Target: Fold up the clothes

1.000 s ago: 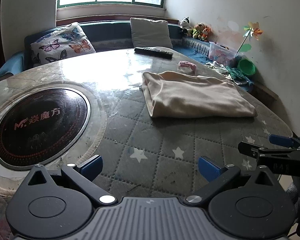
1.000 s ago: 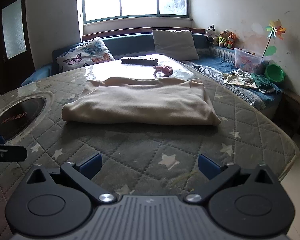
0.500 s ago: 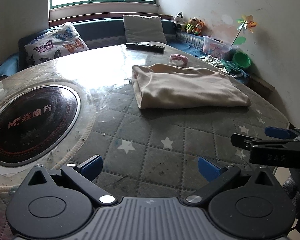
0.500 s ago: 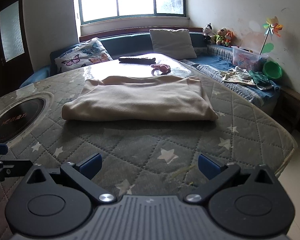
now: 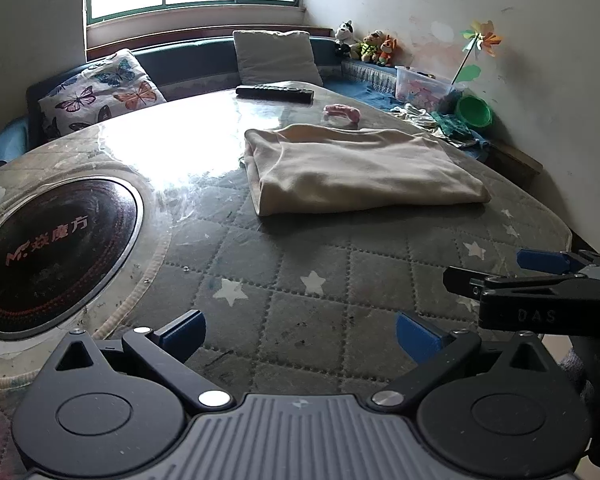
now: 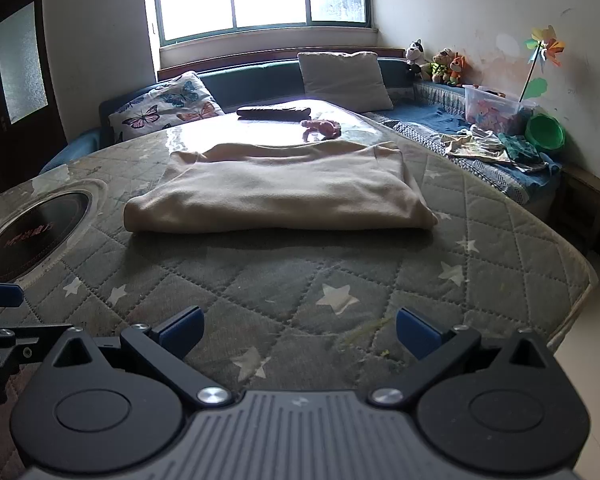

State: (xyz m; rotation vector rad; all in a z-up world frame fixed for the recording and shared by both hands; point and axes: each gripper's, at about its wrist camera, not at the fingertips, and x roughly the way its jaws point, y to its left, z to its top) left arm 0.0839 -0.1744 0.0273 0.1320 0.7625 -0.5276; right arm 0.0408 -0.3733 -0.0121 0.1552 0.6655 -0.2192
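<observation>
A beige garment (image 5: 360,170) (image 6: 280,190) lies folded into a flat rectangle on the quilted star-pattern table cover (image 5: 300,276) (image 6: 284,276). My left gripper (image 5: 298,334) is open near the table's front edge, well short of the garment, with nothing between its blue fingertips. My right gripper (image 6: 298,332) is open too, empty, also at the near edge facing the garment's long side. The right gripper (image 5: 540,280) shows at the right of the left wrist view, and the left gripper's blue fingertip (image 6: 0,294) shows at the left edge of the right wrist view.
A round black cooktop (image 5: 48,252) is set in the table's left part. A black remote (image 5: 274,92) and a small pink object (image 5: 342,111) lie beyond the garment. Cushions (image 6: 340,74), a blue bench with clothes (image 6: 496,146), a toy box and a green bowl (image 6: 546,132) line the walls.
Both grippers have drawn back a little from the garment and stay open. The garment has not moved.
</observation>
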